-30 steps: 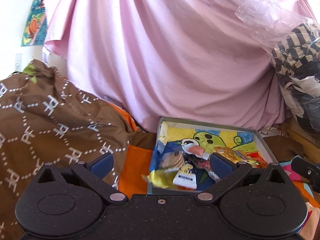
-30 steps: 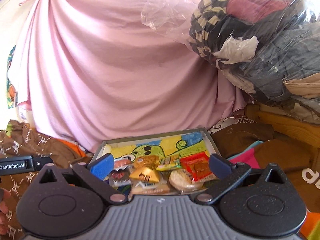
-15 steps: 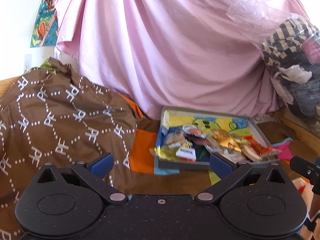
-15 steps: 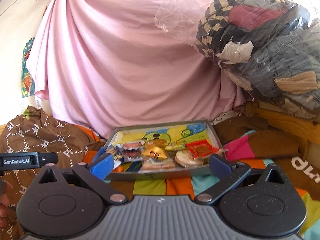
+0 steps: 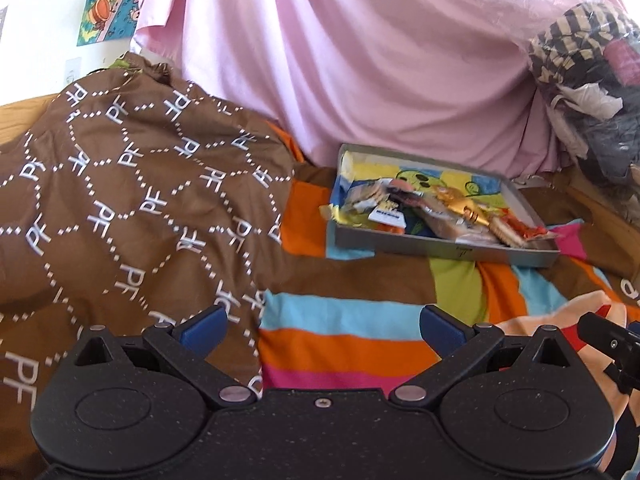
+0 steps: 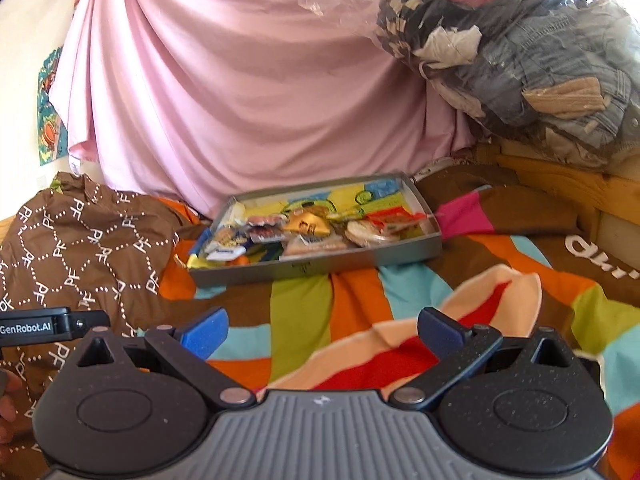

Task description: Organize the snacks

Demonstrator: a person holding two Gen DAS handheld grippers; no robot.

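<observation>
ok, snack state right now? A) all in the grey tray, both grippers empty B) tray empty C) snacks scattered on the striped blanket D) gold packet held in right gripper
A: the snacks are piled inside the grey tray on the striped blanket, and the left gripper and right gripper both stand open with nothing between their fingers.

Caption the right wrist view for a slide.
Open right gripper hovers over striped blanket, facing a grey tray of snacks.
</observation>
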